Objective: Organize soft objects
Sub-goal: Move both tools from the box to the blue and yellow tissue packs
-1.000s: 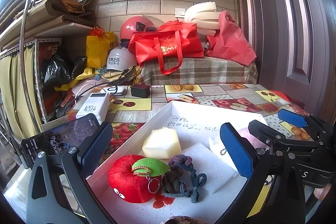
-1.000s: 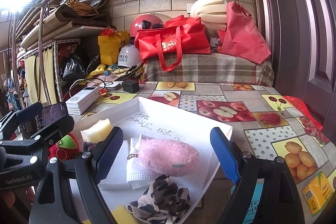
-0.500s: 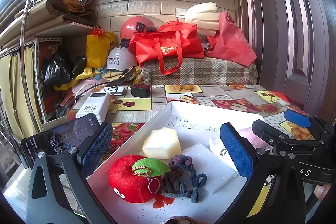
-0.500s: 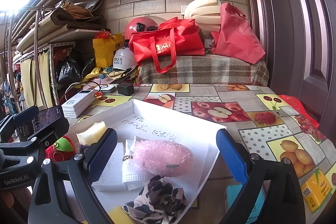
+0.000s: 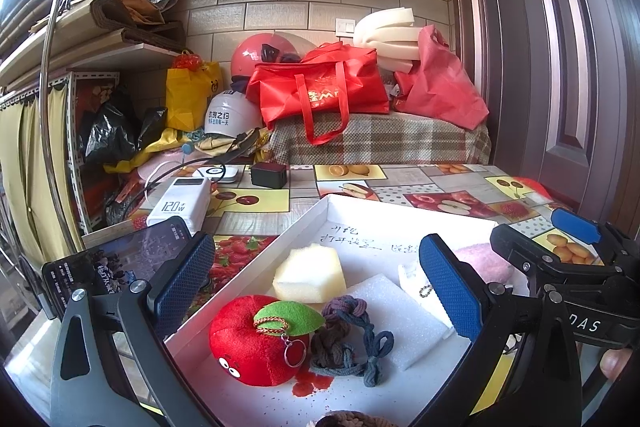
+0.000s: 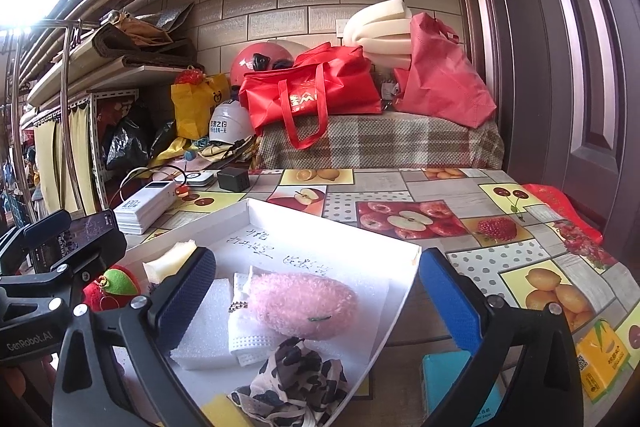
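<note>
The soft objects lie in the white tray (image 6: 256,211) on the table in front of you. The pink plush (image 6: 304,303) rests on a white cloth (image 6: 248,339), with nothing touching it. Your right gripper (image 6: 316,295) has just been opening; its jaws now stand wide around the plush. Your left gripper (image 5: 320,287) is also wide, over the red apple plush (image 5: 256,343), the yellow sponge (image 5: 310,273) and the knotted cord (image 5: 344,331).

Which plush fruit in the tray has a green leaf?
The red plush apple, at the tray's left near corner; the pink fuzzy plush has none.
</note>
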Action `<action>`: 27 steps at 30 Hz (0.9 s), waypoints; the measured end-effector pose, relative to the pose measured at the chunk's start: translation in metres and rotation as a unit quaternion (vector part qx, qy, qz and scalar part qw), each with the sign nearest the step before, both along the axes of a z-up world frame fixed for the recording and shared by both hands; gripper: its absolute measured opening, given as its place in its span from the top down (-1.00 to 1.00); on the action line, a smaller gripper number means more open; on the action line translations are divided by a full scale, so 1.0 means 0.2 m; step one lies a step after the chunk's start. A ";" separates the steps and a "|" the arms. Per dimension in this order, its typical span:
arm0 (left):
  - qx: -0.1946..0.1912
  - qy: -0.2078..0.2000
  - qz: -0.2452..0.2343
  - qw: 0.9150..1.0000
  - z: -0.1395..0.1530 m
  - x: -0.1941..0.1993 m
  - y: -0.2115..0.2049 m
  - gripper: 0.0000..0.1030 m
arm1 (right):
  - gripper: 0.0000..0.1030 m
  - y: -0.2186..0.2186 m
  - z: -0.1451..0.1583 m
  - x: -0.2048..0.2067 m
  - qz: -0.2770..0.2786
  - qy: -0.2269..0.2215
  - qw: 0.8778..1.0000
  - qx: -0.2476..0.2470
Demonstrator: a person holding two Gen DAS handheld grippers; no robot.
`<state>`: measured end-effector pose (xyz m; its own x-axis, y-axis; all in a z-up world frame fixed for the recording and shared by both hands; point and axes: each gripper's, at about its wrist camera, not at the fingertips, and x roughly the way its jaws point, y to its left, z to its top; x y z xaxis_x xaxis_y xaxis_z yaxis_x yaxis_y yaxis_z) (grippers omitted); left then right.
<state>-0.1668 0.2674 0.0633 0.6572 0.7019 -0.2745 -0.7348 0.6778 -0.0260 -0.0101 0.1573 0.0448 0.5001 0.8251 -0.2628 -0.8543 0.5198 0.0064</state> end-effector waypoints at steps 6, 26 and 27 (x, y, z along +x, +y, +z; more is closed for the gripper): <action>0.000 -0.001 0.000 1.000 0.00 0.00 0.00 -1.00 | -1.00 0.00 0.00 -0.01 -0.002 -0.004 1.000 0.000; 0.006 -0.014 -0.008 1.000 0.03 0.01 -0.09 -1.00 | -1.00 -0.06 0.01 -0.03 -0.010 -0.013 1.000 0.002; 0.006 -0.014 -0.009 1.000 0.03 0.01 -0.10 -1.00 | -1.00 -0.08 0.01 -0.03 -0.012 -0.014 1.000 0.004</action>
<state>-0.1640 0.2480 0.0692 0.6771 0.6933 -0.2466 -0.7217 0.6912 -0.0385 -0.0167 0.1418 0.0466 0.5267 0.8150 -0.2415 -0.8415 0.5401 -0.0128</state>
